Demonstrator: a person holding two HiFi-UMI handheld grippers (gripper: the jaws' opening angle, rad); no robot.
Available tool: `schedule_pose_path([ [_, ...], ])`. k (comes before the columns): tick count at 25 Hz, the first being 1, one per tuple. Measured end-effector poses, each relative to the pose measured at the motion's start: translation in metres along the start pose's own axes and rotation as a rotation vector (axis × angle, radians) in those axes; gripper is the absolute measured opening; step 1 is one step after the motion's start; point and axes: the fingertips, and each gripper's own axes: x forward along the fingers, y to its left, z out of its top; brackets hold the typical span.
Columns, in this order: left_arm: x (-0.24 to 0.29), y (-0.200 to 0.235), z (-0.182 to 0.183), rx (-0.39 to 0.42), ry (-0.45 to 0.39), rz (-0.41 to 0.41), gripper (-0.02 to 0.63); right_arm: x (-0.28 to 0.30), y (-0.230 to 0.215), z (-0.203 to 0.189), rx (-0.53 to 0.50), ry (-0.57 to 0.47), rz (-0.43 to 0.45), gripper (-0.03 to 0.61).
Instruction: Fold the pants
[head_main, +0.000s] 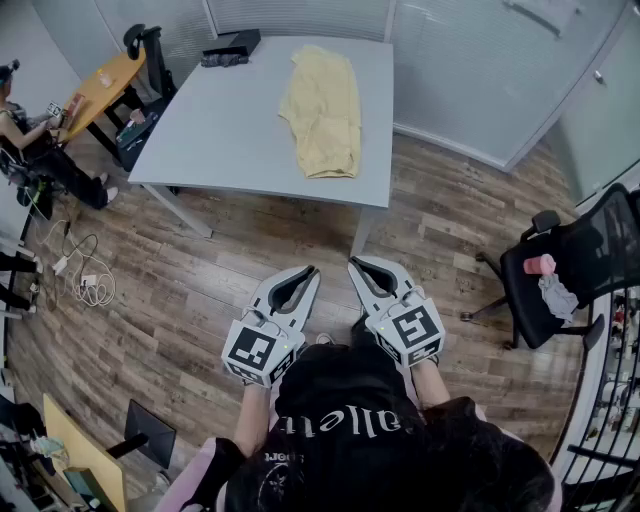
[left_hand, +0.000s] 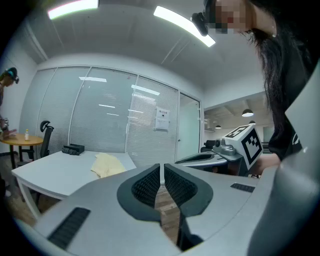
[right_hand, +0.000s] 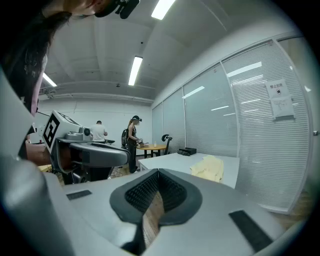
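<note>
Wood floor (head_main: 250, 270) between table (head_main: 230, 130) with yellow pants (head_main: 322, 105) and clenched, empty left gripper (head_main: 310, 271), right gripper (head_main: 356, 263); office chair (head_main: 575, 262) aside.

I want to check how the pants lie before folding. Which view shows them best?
The head view: it looks down on the yellow pants and shows their whole outline on the grey table. The left and right gripper views catch the yellow pants only edge-on, small and distant.

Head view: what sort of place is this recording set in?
Probably an office: glass partition walls with blinds, a grey table bearing pale yellow pants, and a black mesh office chair on wood-look flooring.
</note>
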Motion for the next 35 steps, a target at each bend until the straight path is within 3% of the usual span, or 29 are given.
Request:
schedule_pose_path([
  [15, -0.002, -0.006, -0.006, -0.011, 0.011, -0.033, 0.044, -0.012, 0.011, -0.006, 0.015, 0.016, -0.015, 0.023],
  [26, 0.018, -0.012, -0.013, -0.035, 0.050, -0.088, 0.044, -0.016, -0.014, -0.018, 0.076, 0.049, -0.068, 0.023],
  [35, 0.031, 0.020, -0.012, -0.050, 0.056, -0.041, 0.044, 0.020, -0.034, -0.014, 0.083, 0.052, -0.032, 0.023],
])
